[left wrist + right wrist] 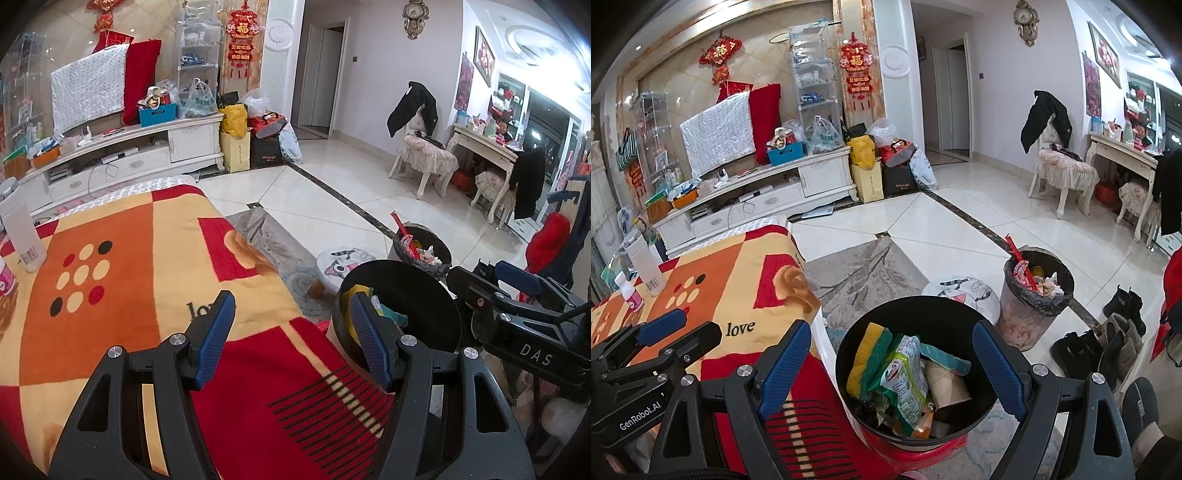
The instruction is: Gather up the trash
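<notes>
From the left wrist, the left gripper (293, 339) hangs over a table draped in an orange, red and cream blanket (122, 295), its blue-padded fingers (218, 332) spread apart with nothing between them. Just past the right-hand finger sits a black bin (417, 295) beside the table edge, a yellow sponge and a teal scrap showing inside. Beyond that bin, on the tiled floor, stands a second bin (424, 251) lined with a dark bag and filled with scraps. To the left of the fingers, at the far edge of the table, stands a white bottle (22, 236). The right gripper (517, 295) juts in from the right of the fingers.

From the right wrist, the right gripper (890, 362) is released wide, its two fingers framing the black bin (945, 306) without touching it. The collected trash lies in that bin between the fingers: a yellow-and-green sponge (868, 354), a green snack wrapper (905, 373), a cardboard tube (945, 384) and a teal scrap (945, 356). The bin rests on a red stool (923, 452). Ahead and right of the fingers stands the lined bin (1030, 306); shoes (1100, 339) lie further right. The left gripper (661, 332) shows at the left, over the blanket (738, 280).
</notes>
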Motion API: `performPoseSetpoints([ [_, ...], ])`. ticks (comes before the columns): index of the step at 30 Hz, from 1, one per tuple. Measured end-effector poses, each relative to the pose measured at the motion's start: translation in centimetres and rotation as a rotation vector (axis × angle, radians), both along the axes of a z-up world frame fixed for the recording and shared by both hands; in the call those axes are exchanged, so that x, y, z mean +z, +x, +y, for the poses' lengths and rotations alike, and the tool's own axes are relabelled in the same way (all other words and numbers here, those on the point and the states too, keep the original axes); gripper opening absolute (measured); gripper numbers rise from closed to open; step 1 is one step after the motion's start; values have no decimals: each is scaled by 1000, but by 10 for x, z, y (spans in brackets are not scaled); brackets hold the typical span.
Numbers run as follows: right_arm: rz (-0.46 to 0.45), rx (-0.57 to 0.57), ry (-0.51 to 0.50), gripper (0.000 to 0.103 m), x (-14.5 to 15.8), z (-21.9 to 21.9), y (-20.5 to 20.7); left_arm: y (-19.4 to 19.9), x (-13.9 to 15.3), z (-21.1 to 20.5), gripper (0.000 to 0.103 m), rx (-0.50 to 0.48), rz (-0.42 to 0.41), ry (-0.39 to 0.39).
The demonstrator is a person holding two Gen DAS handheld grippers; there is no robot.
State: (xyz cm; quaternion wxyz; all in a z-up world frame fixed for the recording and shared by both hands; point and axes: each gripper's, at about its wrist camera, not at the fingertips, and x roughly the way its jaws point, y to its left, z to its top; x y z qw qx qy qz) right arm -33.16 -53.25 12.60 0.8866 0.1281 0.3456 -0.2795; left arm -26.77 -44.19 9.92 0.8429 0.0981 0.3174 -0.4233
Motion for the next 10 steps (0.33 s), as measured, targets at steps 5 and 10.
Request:
performPoseSetpoints([
  [5,9,2,1,88,-2,2,1,3,-4,3,64,-16,11,-8],
  [10,27,29,0,88,-4,11,12,14,-5,22,64,-4,45,-30],
])
